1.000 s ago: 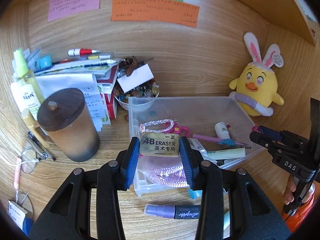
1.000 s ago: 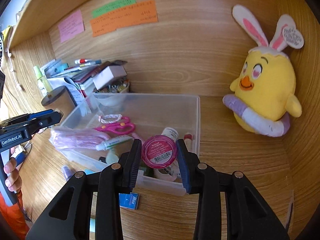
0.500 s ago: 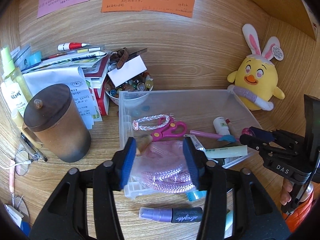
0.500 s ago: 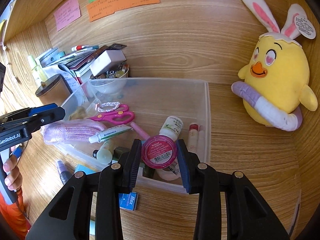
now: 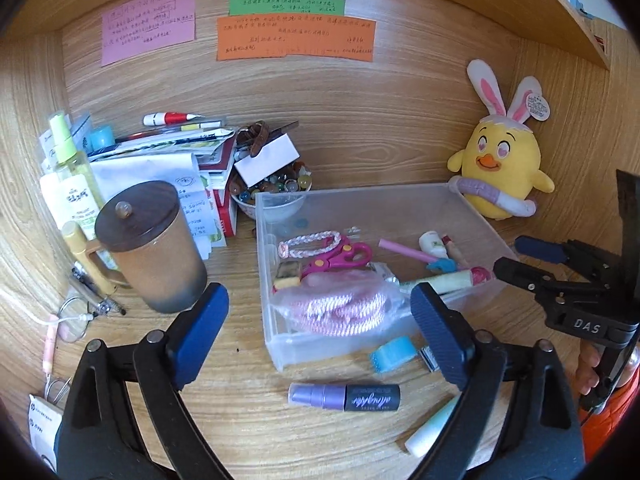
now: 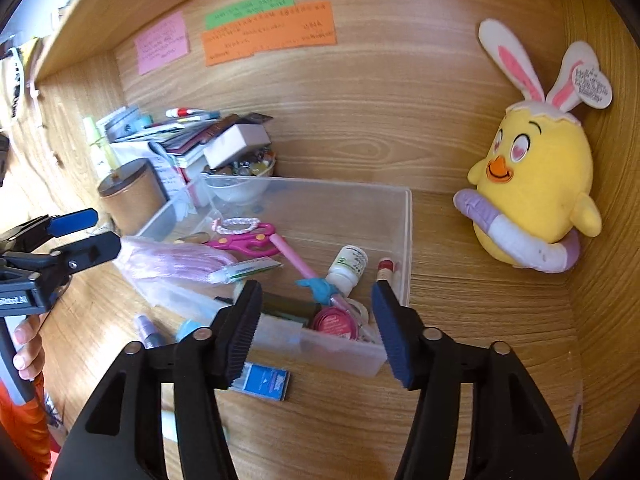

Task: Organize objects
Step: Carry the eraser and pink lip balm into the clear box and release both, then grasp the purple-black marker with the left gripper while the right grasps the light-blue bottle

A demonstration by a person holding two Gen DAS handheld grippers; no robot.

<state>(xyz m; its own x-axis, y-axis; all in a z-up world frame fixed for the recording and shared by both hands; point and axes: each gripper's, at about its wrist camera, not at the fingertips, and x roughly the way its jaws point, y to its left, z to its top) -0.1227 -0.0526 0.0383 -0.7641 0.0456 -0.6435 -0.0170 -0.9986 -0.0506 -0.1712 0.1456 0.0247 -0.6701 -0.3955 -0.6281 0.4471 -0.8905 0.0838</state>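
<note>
While both grippers gape wide and empty, the eraser [image 5: 289, 272] and pink tin [image 6: 334, 321] lie in the clear bin [image 6: 406, 240].

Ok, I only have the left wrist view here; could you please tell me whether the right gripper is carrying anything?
Observer: No, the right gripper has its jaws open with nothing between them.
Operator: Thank you. What lies in the box below it?
Observer: A round pink tin lies inside the clear box, near its front corner.
Operator: And what is half hidden behind my right jaw?
Observer: A small blue box, flat on the desk just outside the clear box's front wall.
</note>
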